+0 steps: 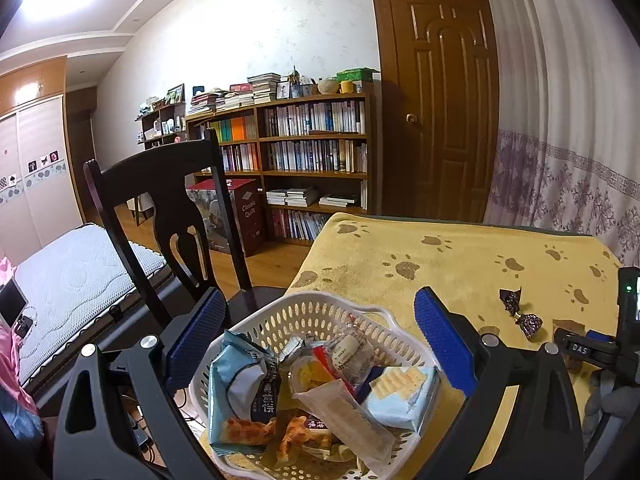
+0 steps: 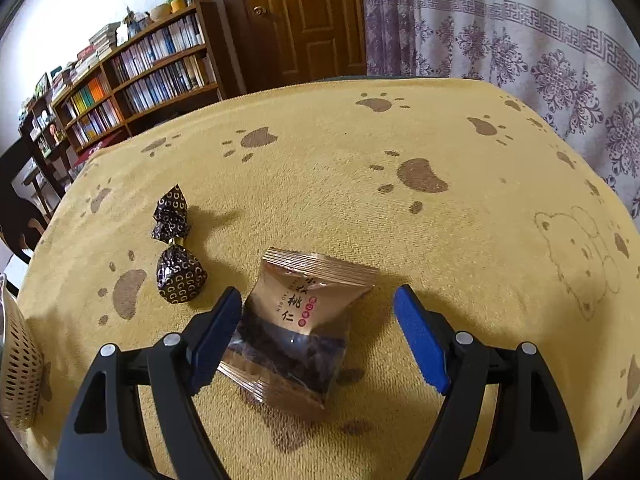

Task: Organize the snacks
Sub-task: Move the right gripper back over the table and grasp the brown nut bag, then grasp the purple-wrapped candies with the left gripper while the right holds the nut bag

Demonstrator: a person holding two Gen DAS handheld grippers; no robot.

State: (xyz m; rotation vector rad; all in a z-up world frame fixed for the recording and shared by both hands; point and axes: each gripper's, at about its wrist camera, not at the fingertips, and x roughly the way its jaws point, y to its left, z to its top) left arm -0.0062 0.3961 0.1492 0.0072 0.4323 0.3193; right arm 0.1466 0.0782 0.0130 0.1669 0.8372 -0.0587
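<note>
My right gripper (image 2: 318, 334) fingers spread wide around brown snack packet (image 2: 296, 332); dark candy (image 2: 176, 252) at 10 o'clock. Left gripper (image 1: 320, 344) fingers open over basket (image 1: 280, 316).

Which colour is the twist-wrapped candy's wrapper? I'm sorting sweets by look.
Dark brown with small gold ring-like marks on the candy; clearest in the right wrist view.

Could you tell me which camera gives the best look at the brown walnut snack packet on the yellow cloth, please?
The right wrist view: the brown packet lies flat between the open right gripper fingers, label readable. The left wrist view shows only a brown sliver of it beside the right gripper, beyond the basket.
</note>
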